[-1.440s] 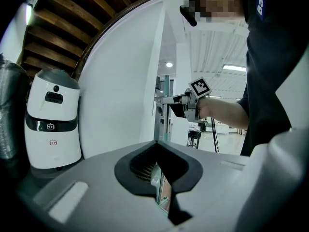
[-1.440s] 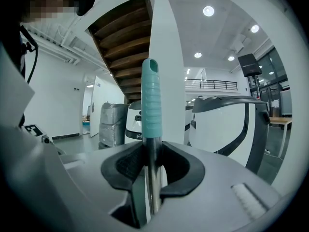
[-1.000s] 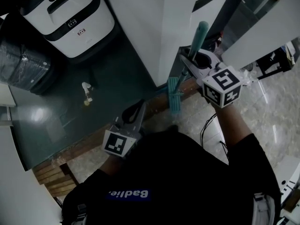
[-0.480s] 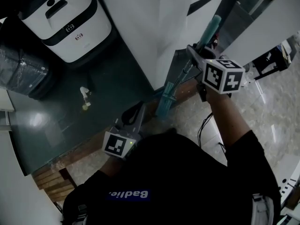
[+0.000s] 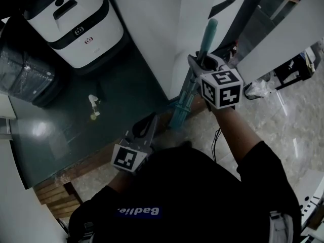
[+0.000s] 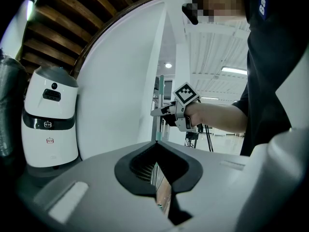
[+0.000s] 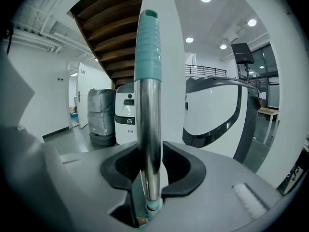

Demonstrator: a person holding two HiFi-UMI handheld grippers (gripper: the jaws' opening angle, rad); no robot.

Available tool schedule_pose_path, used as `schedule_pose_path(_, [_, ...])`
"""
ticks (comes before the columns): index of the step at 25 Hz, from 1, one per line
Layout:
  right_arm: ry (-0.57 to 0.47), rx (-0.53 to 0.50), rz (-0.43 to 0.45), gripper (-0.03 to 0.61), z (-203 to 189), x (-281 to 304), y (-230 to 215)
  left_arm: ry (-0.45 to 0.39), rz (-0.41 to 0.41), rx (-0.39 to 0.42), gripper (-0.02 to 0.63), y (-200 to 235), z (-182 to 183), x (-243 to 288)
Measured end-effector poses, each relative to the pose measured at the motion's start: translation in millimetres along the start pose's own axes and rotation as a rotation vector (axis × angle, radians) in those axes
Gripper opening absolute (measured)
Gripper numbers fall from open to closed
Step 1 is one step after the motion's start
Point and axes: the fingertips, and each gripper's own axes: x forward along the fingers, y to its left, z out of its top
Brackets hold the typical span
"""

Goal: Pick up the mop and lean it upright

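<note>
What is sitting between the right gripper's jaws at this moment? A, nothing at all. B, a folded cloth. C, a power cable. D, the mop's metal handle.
D: in the right gripper view the shiny mop handle, topped by its teal grip, runs straight up between the pads of the right gripper, which press on it from both sides.

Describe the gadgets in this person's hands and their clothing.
Both the left gripper and right gripper are pale grey with black jaw pads. Each carries a white cube printed with black square markers. The person wears a dark short-sleeved top with light lettering.
</note>
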Motion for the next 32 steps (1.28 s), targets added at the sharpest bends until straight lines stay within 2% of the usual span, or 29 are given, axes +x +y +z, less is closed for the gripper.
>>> schedule_pose_path(9, [0.053,-0.046,-0.024,0.185,-19,25,-3,0.005,0.026,-0.002,0.018,6,-2,-13])
schedule_pose_path(15, [0.086,-0.074,-0.023,0.201,-32,35,-3,0.011,0.033,0.000,0.018,4,-4,-16])
schedule_pose_path(19, [0.128,-0.112,0.020,0.180,-50,38,3,0.012,0.033,-0.004,0.018,4,-6,-19])
schedule_pose_path(23, [0.133,-0.131,0.111,0.072,-69,37,13,0.026,0.026,-0.014,0.018,4,-9,-22])
schedule_pose_path(24, [0.127,-0.143,0.123,0.069,-69,36,14,0.027,0.025,-0.014,0.018,4,-9,-23])
schedule_pose_path(27, [0.158,-0.140,0.079,0.061,-69,32,7,0.022,0.023,-0.011,0.018,3,-8,-24])
schedule_pose_path(32, [0.244,-0.050,-0.024,0.060,-72,28,-13,0.016,0.018,-0.015,0.018,0,-7,-24])
